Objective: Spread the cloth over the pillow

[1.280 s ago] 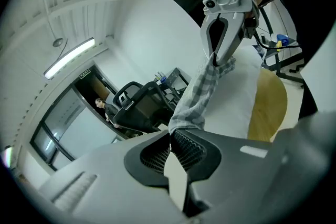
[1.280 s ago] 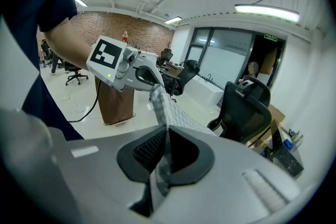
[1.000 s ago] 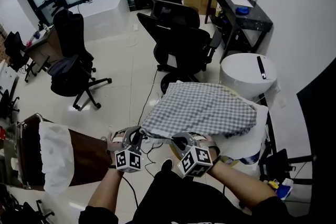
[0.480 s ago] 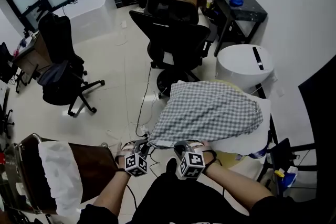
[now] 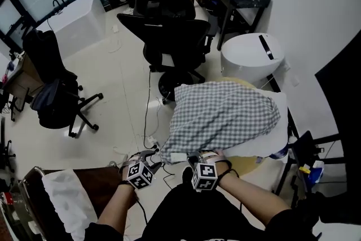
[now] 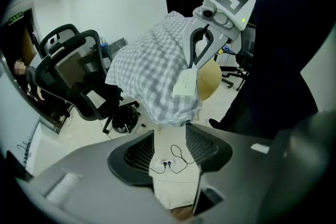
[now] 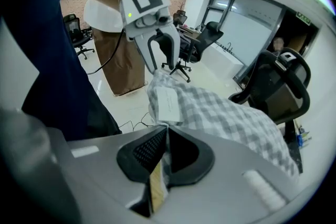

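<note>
Work on this task is, I judge, more than half done, but not finished. On the left side, my left gripper has its jaws apart and it grasps nothing; between them I see only the floor with a cable on it, and the lowest corner of the cloth hangs just past the tips, so near that I cannot tell if it touches them. Beside it, my right gripper is clenched on the near edge of the cloth, close to the white tag, and the fabric goes straight in between the closed jaws. Further to the right, the cloth already lies over the top of the pillow and covers most of it, with the far edge hanging down at the back. It is not flat, however: the near edge is gathered into a narrow bunch toward my grippers and stays lifted off the pillow. At the right end and along the near right side a white strip of pillow is uncovered. What is left, as I judge it, is to take the free corner with the left gripper, draw the near edge wide so that it reaches over the bare strip, lay it down smooth and let go.
</note>
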A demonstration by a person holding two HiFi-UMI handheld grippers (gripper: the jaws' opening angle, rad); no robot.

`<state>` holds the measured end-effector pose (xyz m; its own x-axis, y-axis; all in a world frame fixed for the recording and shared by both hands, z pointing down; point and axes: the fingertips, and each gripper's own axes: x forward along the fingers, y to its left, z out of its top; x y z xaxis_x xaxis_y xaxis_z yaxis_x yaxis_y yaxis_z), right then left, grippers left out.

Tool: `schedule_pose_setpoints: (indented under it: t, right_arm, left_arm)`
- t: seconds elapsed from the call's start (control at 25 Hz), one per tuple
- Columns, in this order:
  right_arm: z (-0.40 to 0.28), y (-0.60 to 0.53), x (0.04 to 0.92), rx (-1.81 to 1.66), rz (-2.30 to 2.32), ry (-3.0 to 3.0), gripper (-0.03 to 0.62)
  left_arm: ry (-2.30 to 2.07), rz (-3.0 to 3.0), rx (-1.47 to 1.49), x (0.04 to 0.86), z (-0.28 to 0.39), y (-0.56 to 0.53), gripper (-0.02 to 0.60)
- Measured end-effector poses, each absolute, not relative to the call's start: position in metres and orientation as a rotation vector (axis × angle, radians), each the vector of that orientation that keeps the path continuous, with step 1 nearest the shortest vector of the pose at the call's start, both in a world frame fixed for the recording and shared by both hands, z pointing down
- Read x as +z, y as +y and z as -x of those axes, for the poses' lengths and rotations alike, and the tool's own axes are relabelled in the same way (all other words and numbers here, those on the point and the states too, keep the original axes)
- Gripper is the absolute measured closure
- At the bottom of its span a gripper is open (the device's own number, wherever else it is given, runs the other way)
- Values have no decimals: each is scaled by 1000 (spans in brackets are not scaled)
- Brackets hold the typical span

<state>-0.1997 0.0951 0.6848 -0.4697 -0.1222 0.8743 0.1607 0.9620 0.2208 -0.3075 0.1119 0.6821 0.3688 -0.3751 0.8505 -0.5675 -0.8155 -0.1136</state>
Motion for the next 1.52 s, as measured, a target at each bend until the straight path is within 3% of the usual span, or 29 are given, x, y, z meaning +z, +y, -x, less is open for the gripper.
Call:
schedule_pose_setpoints:
  t: [0.32,0.56,0.88,1.16,1.52]
  right_arm:
    - [202,92,685,-299,-15,-2049,579]
    - [205,82,671,-288,-100,-2134,562]
    - [186,57,607,-247,-325,-2283,484]
    - [114,24,561,-219,-590,-2281,484]
    - [-30,-12,594,-84,-834,-2077,480]
  left_arm:
    - [-852,-2635,1317,603,269,66,403]
    - [-645,-2649,1385,646,228,47,403]
    - [-513,-2629,1461,668,221,46,403]
    - [-462,-2595,1516,669,221,46,403]
    - [-651,-2725,1474,596,177,-4,403]
